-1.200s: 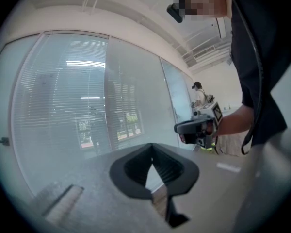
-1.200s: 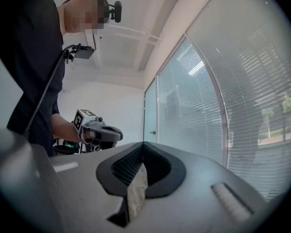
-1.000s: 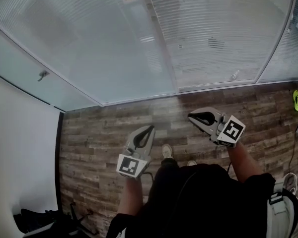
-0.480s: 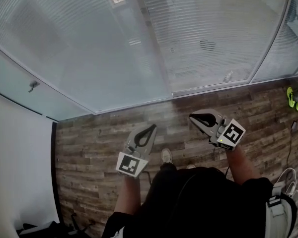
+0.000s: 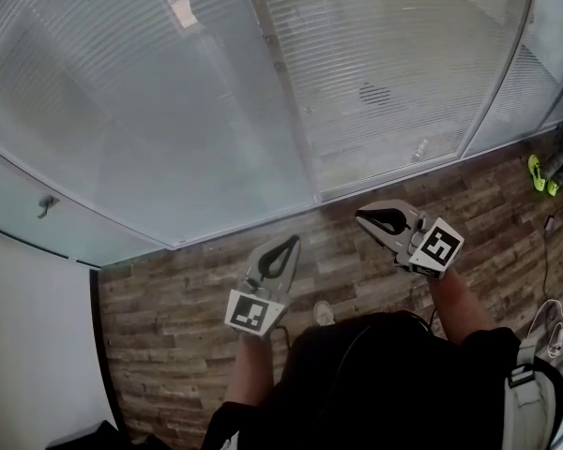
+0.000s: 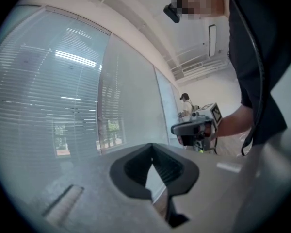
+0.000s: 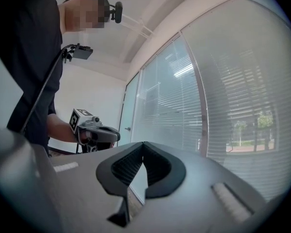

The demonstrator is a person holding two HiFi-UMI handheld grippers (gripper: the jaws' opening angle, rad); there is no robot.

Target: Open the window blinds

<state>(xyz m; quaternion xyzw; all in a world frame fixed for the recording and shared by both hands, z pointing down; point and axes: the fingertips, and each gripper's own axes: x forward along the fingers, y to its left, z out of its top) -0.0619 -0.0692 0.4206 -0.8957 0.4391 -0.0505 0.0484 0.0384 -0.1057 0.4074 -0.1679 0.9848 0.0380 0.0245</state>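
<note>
The window blinds (image 5: 159, 92) are horizontal white slats behind tall glass panels; they fill the upper part of the head view and show in the left gripper view (image 6: 43, 106) and the right gripper view (image 7: 233, 101). A small white fitting (image 5: 420, 148) sits low on the right panel. My left gripper (image 5: 283, 249) (image 6: 152, 147) is shut and holds nothing. It points at the foot of the glass, short of it. My right gripper (image 5: 373, 219) (image 7: 143, 144) is also shut and holds nothing, a little nearer the glass. Each gripper view shows the other gripper: the right gripper (image 6: 196, 127) and the left gripper (image 7: 98, 132).
A wood-plank floor (image 5: 169, 298) runs up to the glass. A white wall with a door handle (image 5: 47, 204) is at the left. A yellow-green object (image 5: 539, 172) and cables (image 5: 549, 322) lie at the right. A distant person (image 6: 185, 101) stands along the glass wall.
Both grippers have been carried forward toward the glass wall, still shut. The foot of the glass now lies closer to them in the head view.
</note>
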